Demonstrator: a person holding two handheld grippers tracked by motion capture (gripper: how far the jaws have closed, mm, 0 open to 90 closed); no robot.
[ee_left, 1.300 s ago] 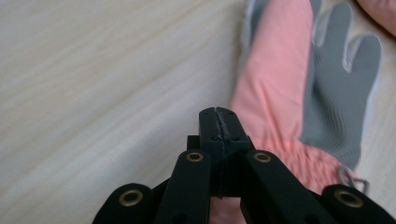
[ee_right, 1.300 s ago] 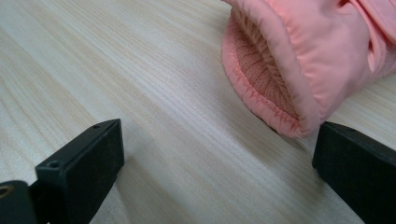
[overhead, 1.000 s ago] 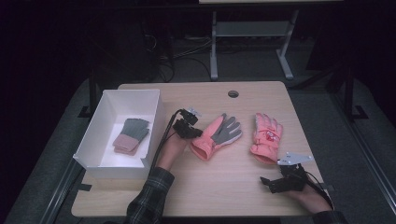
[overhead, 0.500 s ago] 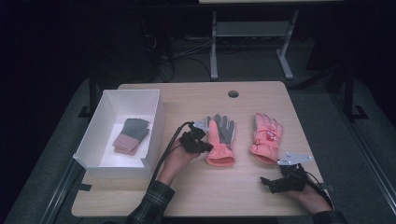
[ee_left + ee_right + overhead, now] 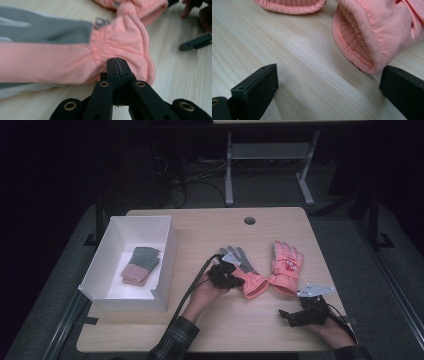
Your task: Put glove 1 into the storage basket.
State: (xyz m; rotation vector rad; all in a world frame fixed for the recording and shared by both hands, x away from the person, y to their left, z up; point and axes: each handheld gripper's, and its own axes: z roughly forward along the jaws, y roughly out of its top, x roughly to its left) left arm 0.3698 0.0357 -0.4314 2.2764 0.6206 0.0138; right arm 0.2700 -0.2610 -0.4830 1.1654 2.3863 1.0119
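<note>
Tongs of the left hand (image 5: 116, 65) are seen pressed together on the gathered cuff of the grey-palmed glove (image 5: 241, 268), a fold of the pink fabric being pinched between the tips in the left gripper view. The right tongs (image 5: 327, 85) are held wide apart and empty, low over the tabletop (image 5: 200, 227) at its near right, with the open cuff of the pink glove (image 5: 286, 266) lying just beyond one jaw.

The step in hand is judged to be the dragging of the gripped glove by its cuff toward its mate, so that the pair is brought together. For the next move, the grip would need to be kept firm while the glove is slid or lifted, and the cuff of the other glove could be taken by the right tongs; thin slippery fabric may slip from a shallow pinch.

The gripped glove is salmon pink with a grey palm panel and pale grey fingers, palm up, its cuff elasticated and touching the cuff of its mate. Both lie at the middle of the tabletop. A white box (image 5: 165, 255) at the left holds another folded pair (image 5: 140, 265).
</note>
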